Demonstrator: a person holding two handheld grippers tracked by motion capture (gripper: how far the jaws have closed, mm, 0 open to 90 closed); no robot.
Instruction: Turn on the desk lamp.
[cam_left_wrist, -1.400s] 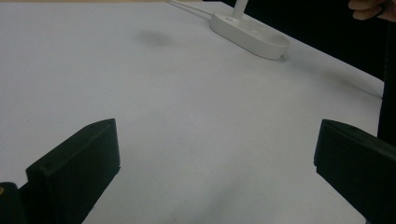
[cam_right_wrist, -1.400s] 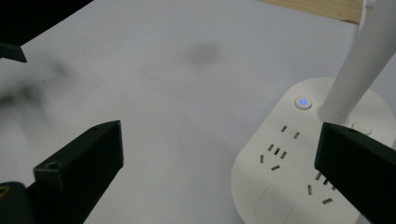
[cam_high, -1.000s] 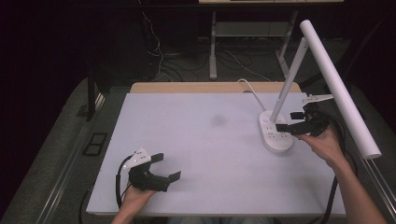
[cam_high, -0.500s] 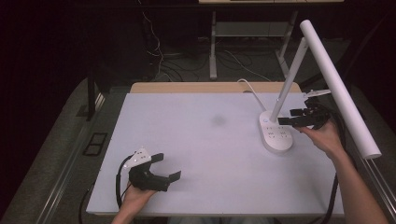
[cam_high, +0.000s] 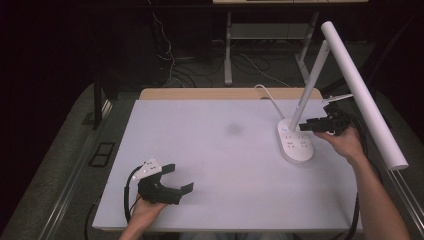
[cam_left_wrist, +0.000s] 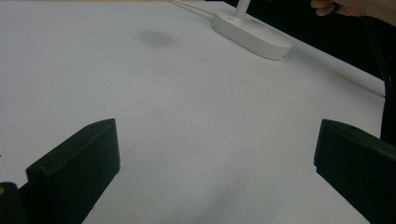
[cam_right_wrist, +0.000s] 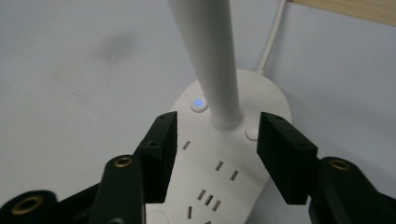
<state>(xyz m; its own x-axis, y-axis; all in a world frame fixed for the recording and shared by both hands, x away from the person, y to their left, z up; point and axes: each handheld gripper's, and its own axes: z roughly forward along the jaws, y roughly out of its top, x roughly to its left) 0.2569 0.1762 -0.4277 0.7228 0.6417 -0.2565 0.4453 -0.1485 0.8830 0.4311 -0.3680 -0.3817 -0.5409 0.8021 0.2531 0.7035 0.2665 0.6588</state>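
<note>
**Right gripper view: jaws lined up on the lamp stem, not yet closed**

Right gripper view puts my right gripper (cam_right_wrist: 217, 140) over the lamp base (cam_right_wrist: 224, 186), its jaws spread on either side of the white stem (cam_right_wrist: 210, 56) near where it meets the base. Neither jaw touches the stem; there is a gap on both sides. A small round button (cam_right_wrist: 199, 103) glows blue just beside the stem's foot, and a row of socket slots runs along the base below it.

I judge this to be the approach step, with the grasp not yet made. The next move calls for sliding forward a little so the stem sits squarely between the jaws, then closing gently, since the stem is smooth and round and may slip.

High view places the lamp (cam_high: 296, 142) at the right of the white table (cam_high: 210, 150), its long tube head (cam_high: 362, 92) slanting out above my right hand (cam_high: 345, 142). That tube head is beyond what the right gripper view takes in. My left gripper (cam_high: 172, 182) rests near the front left edge, jaws wide apart and holding nothing.

Left gripper view confirms this: bare table between its two jaws, with the lamp base (cam_left_wrist: 252, 35) well away.
</note>
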